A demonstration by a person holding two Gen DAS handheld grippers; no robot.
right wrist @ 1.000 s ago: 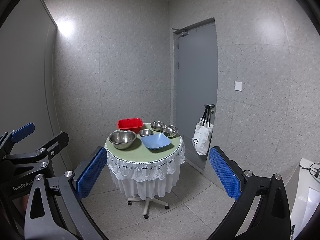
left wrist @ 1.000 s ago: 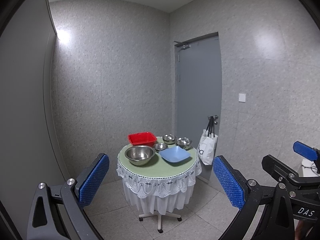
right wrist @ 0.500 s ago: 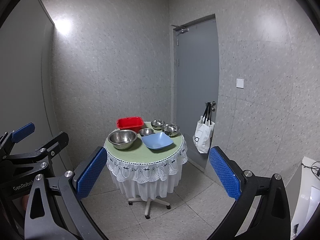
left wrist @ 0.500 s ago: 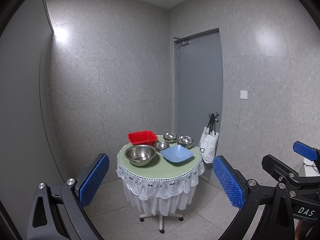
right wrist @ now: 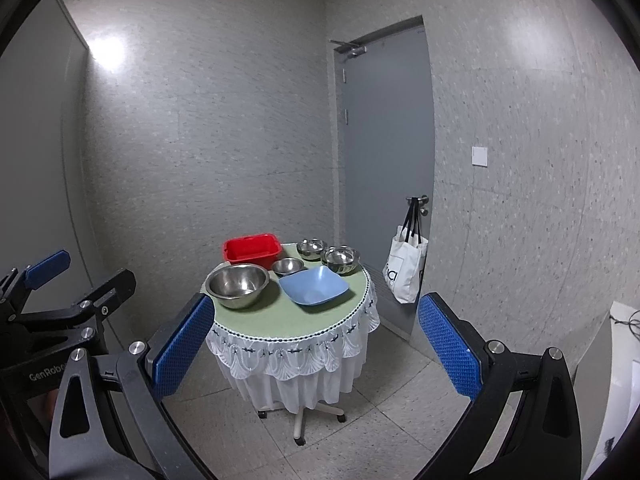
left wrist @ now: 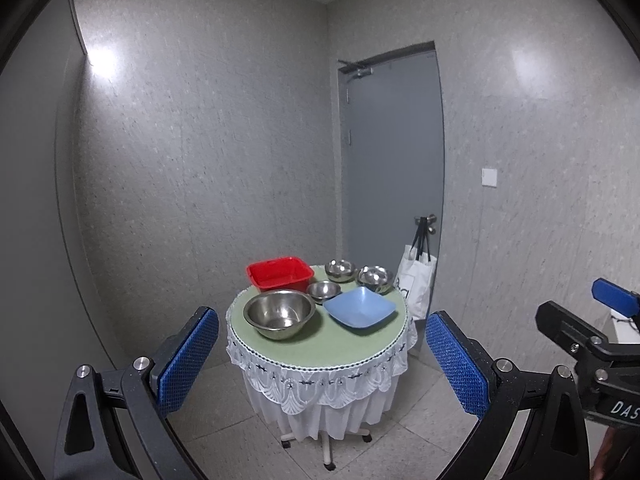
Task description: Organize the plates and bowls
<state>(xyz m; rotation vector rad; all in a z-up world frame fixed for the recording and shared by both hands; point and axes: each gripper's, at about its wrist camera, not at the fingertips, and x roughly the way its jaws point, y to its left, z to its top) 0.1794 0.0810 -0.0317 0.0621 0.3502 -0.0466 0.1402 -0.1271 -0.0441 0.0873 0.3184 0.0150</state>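
Shiny metal bowls (left wrist: 279, 314), glossy plastic plate (left wrist: 359, 307), lace-trimmed tablecloth (left wrist: 320, 376)

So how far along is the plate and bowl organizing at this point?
Nothing looks done yet. The large steel bowl, three small steel bowls, blue square plastic bowl and red rectangular plastic basin sit separately on the round cloth-covered table. Nothing is in hand: the left gripper and right gripper are open, away from the table. All the sorting remains.

A round table (left wrist: 320, 344) carries steel bowls (left wrist: 279, 313), a blue dish (left wrist: 359, 307), a red tub (left wrist: 279, 273).
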